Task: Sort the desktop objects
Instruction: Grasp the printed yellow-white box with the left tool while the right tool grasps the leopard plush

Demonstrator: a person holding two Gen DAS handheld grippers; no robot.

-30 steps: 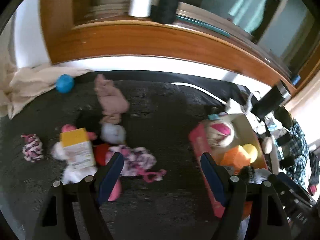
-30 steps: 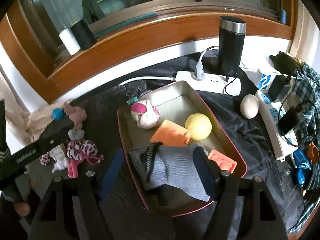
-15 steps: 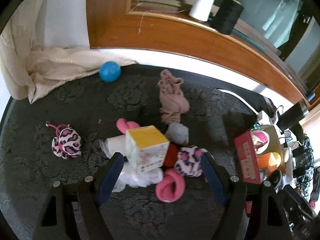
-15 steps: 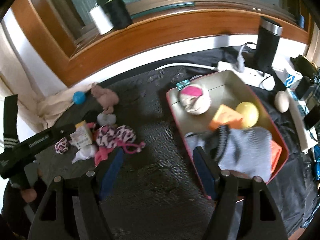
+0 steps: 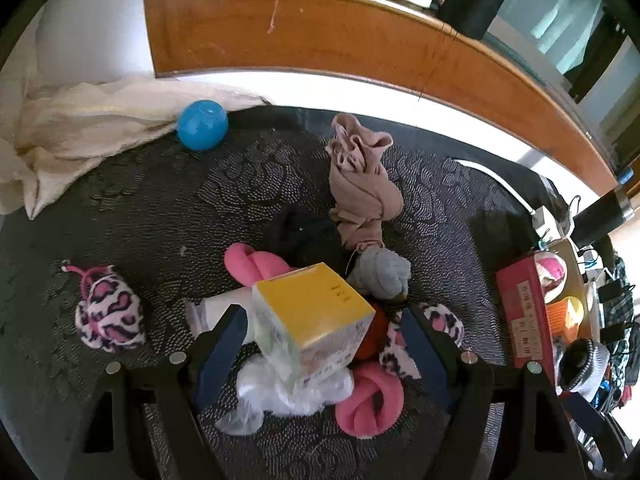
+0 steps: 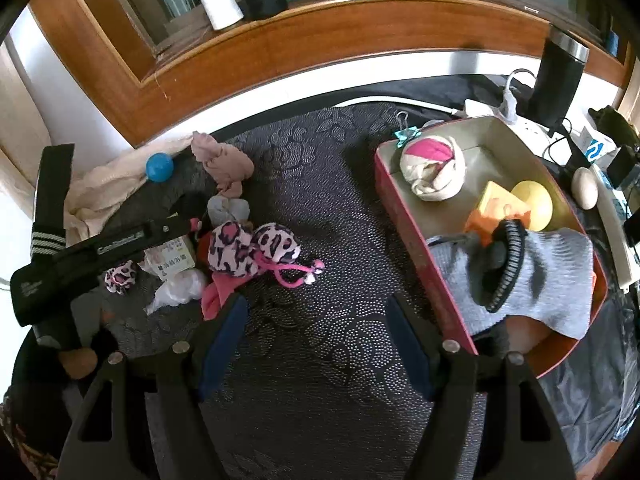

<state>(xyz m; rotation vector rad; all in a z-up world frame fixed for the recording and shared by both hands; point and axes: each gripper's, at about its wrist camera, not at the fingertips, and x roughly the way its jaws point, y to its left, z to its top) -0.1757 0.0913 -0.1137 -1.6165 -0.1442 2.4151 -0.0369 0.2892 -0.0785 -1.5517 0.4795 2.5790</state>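
Note:
My left gripper (image 5: 324, 334) is open, its fingers either side of a yellow-topped box (image 5: 316, 318) that stands on white plastic wrap (image 5: 288, 390). Around the box lie pink knotted socks (image 5: 370, 398), a grey sock ball (image 5: 382, 274), a beige sock bundle (image 5: 360, 184), leopard-print socks (image 5: 108, 314) and a blue ball (image 5: 202, 124). My right gripper (image 6: 316, 334) is open over bare dark mat, holding nothing. The red tray (image 6: 404, 208) to its right holds a pink-and-cream sock ball (image 6: 434, 166), an orange box (image 6: 494, 210), a yellow ball (image 6: 534, 204) and a grey sock (image 6: 532, 276).
A cream cloth (image 5: 80, 128) lies at the back left by the wall. A wooden sill (image 6: 320, 36) carries white and black thread spools. Behind the tray stand a black flask (image 6: 558, 76), a power strip (image 6: 520, 126) and cables. A white egg-shaped object (image 6: 584, 188) lies right of the tray.
My left gripper moved left and closer to the sock pile, so the yellow-topped box now sits between its fingers. My right gripper swung left from above the tray to the mat.

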